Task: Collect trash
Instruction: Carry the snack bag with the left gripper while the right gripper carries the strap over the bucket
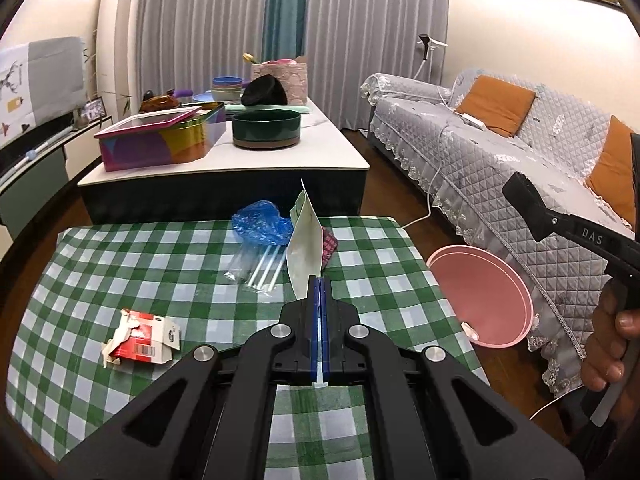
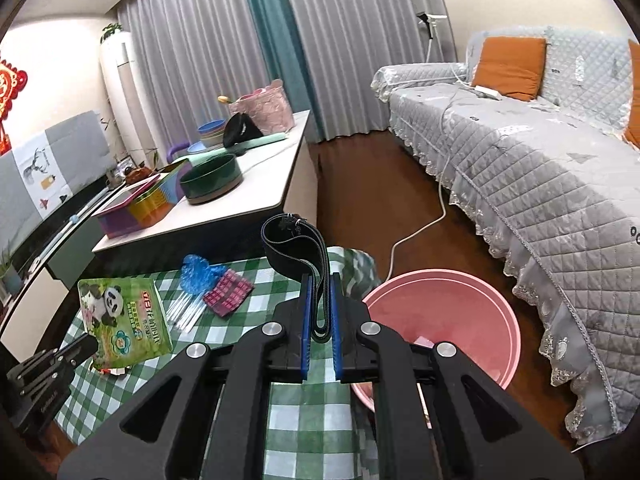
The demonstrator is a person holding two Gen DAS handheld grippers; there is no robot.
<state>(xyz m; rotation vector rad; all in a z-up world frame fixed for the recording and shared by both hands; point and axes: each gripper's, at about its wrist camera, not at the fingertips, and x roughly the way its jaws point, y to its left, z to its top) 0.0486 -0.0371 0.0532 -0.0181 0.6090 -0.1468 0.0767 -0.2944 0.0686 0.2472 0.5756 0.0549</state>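
My left gripper (image 1: 319,280) is shut on a flat snack pouch (image 1: 306,256), held edge-on above the green checked table (image 1: 120,264); the right wrist view shows the pouch's panda-printed face (image 2: 124,320) with the left gripper (image 2: 86,346) at its lower corner. My right gripper (image 2: 320,280) is shut on a black elastic band (image 2: 292,248), lifted over the table's right edge. The pink bin (image 2: 460,296) stands on the floor just right of the table, also the pink bin (image 1: 484,292) in the left wrist view. On the cloth lie a blue plastic bag (image 1: 260,224), wrapped straws (image 1: 260,268), a pink blister pack (image 2: 228,292) and a torn red carton (image 1: 140,338).
A white coffee table (image 1: 280,152) behind holds a colourful tin (image 1: 160,140), a dark green bowl (image 1: 266,128) and stacked dishes. A grey quilted sofa (image 2: 540,184) with orange cushions fills the right. A white cable (image 2: 416,232) runs across the wooden floor.
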